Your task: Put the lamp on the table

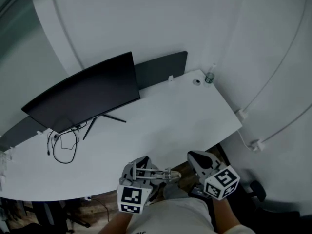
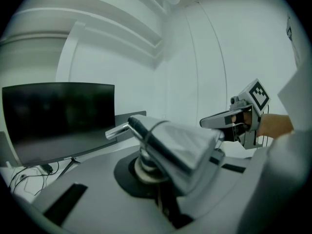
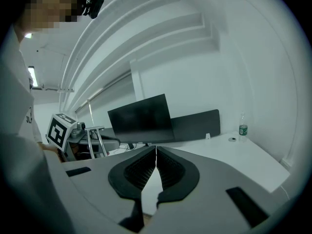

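Lamp [image 2: 178, 147] — silver, folded; sits clamped between fingers of left gripper [image 1: 142, 173], arm end poking out past fingertips. Hangs in the grip at near edge of desk [image 1: 170, 116], right of middle. Left fingers drawn close, pressing on lamp body. Right gripper [image 3: 156, 161] — fingers together, ribbed pads meeting, nothing between; hovers just beside lamp at same near edge. Monitor [image 1: 87, 94] stands by far edge, left half.

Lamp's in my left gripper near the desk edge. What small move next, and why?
Probably carry the left gripper forward over the table: it is shut on the lamp at the near edge, and bare tabletop lies right of the monitor.
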The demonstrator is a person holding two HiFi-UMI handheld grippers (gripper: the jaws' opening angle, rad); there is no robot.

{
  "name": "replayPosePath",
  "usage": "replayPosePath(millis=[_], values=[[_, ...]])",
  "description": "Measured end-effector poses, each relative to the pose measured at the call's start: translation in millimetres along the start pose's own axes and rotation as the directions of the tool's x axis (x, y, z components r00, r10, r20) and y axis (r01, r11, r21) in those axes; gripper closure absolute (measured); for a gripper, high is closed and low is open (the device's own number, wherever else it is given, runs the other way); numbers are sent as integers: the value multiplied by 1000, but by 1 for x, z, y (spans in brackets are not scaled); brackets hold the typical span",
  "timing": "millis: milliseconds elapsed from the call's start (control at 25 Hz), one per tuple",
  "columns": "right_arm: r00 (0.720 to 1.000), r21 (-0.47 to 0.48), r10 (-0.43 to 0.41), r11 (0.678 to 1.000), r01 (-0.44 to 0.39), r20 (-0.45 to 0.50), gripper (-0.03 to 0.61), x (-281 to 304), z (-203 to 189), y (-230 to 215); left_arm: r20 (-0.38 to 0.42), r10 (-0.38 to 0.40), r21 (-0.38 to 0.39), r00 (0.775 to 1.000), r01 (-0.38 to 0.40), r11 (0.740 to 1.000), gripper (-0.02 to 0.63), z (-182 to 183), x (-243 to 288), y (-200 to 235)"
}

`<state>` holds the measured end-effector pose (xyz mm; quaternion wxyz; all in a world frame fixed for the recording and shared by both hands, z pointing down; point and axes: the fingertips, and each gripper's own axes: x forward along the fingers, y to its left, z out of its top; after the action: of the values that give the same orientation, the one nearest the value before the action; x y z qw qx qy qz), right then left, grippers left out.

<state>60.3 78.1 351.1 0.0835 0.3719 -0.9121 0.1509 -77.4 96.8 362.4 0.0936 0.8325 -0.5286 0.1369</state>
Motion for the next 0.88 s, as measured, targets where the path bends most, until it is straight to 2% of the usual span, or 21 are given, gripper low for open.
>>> replayPosePath(millis=[480, 880], values=[[997, -20, 71, 997, -71, -6, 546, 32, 30, -85, 18, 88, -26, 996, -87, 996, 609, 33, 79, 6], [994, -5, 108, 994, -108, -18, 546, 54, 34, -103, 10, 109, -35, 994, -109, 993, 609, 44, 103, 12]])
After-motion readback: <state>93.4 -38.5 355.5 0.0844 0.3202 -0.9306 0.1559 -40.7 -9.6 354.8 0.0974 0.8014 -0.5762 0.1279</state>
